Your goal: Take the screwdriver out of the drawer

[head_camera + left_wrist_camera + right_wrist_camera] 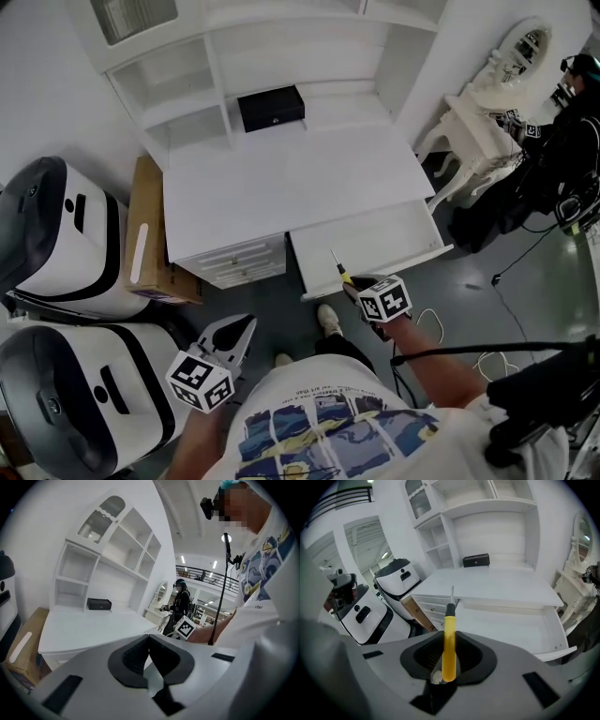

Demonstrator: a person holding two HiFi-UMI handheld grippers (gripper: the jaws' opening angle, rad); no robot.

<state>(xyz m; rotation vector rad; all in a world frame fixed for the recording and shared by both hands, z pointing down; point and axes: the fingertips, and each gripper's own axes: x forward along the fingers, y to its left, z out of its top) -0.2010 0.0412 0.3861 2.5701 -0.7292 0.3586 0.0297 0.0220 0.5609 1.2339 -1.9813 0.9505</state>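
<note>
We find the right gripper (449,658) clamped on the yellow handle of the screwdriver (449,623), held above the open drawer's (375,246) front edge (apparently already out), while the left gripper (149,644), closed on nothing, waits low beside the desk (281,178).
</note>
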